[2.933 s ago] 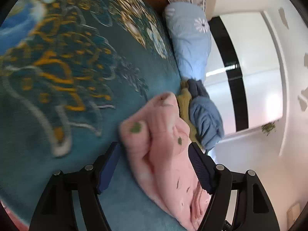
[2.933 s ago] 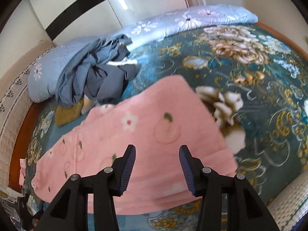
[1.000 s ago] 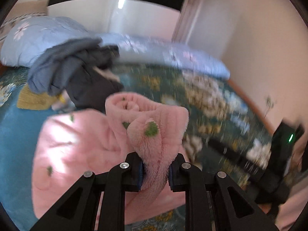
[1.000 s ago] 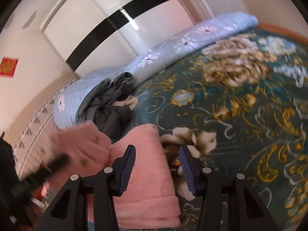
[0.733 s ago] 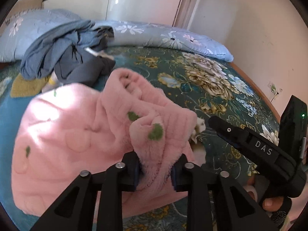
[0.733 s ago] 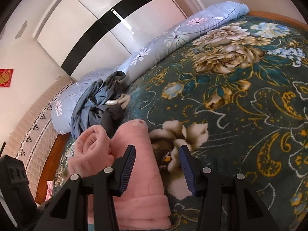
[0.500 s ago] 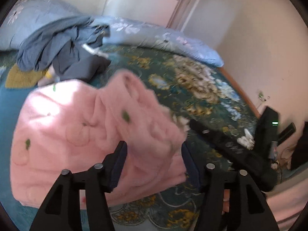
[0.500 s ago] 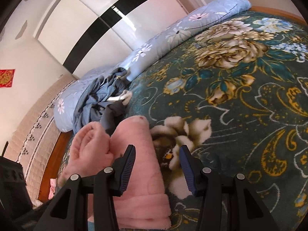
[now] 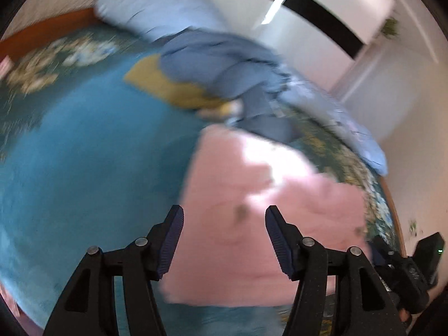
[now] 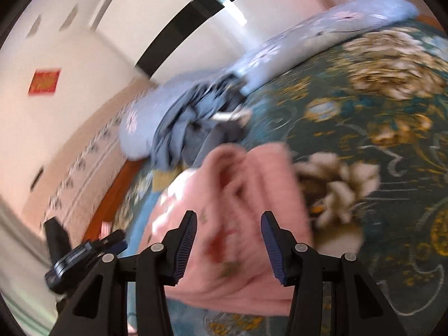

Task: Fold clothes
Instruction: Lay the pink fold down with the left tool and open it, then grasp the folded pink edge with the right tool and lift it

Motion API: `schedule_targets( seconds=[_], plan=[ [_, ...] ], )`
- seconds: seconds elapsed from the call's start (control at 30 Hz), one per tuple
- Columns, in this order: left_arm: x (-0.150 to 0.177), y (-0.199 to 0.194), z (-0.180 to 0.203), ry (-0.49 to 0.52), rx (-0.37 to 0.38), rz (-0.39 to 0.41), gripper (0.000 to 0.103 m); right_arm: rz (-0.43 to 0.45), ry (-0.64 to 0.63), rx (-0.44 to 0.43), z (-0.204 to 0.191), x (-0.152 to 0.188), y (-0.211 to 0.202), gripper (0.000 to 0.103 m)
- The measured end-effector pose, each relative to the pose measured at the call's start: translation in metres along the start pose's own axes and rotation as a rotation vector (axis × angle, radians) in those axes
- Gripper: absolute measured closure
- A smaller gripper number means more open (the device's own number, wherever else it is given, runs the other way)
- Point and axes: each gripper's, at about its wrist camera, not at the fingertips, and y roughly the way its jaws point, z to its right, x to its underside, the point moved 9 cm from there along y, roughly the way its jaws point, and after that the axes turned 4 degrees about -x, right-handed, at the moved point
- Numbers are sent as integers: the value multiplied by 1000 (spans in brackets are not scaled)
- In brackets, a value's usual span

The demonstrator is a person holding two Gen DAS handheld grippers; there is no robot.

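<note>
Pink fleece [image 9: 268, 201] half folded on bed [image 9: 84, 168].
Left gripper [image 9: 224, 238] wide, empty; right gripper [image 10: 228, 240] opening, empty. Soft, floppy; take a corner.

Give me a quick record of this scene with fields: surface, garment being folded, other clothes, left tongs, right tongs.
surface: bed with floral teal bedspread
garment being folded: pink fleece garment, lying folded on the bedspread
other clothes: blue-grey clothes heap beyond it, yellow piece beneath the heap
left tongs: open, nothing gripped
right tongs: opening, over the pink garment, pads not pressing on it
</note>
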Motion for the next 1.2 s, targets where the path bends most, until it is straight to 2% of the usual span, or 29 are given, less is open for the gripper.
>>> schedule_targets(
  seconds=[0.13, 0.23, 0.3, 0.43, 0.57, 0.63, 0.7, 0.77, 0.87, 1.03, 1.1, 1.2],
  plan=[
    [25, 22, -13, 19, -35, -78, 41, -97, -41, 29, -7, 2, 25, 47],
    [41, 32, -15, -7, -12, -116, 41, -166, -71, 40, -4, -4, 44, 47],
    [43, 32, -18, -22, -2, -113, 41, -218, -67, 37, -1, -7, 57, 47],
    [44, 34, -21, -32, 2, -116, 41, -317, -102, -23, -10, -2, 75, 45],
    [45, 35, -25, -49, 15, -116, 39, -366, -116, -29, -9, 0, 87, 46],
    [47, 35, -27, -65, 28, -117, 37, -365, -95, -19, -6, -1, 90, 51],
    [46, 32, -31, -81, 49, -119, 37, -355, -89, 14, -4, -2, 89, 68],
    [45, 32, -32, -86, 60, -122, 37, -345, -90, 52, -4, -3, 89, 78],
    [42, 30, -30, -73, 69, -113, 37, -316, -115, 42, -23, -12, 81, 81],
    [35, 20, -17, -29, 145, -83, 37, -184, -120, -99, -57, -45, 43, 81],
    [37, 17, -13, -17, 161, -84, 37, -144, -91, -111, -49, -55, 34, 81],
    [42, 24, -14, -19, 157, -102, 37, -184, 4, -43, -8, -41, 45, 81]
  ],
)
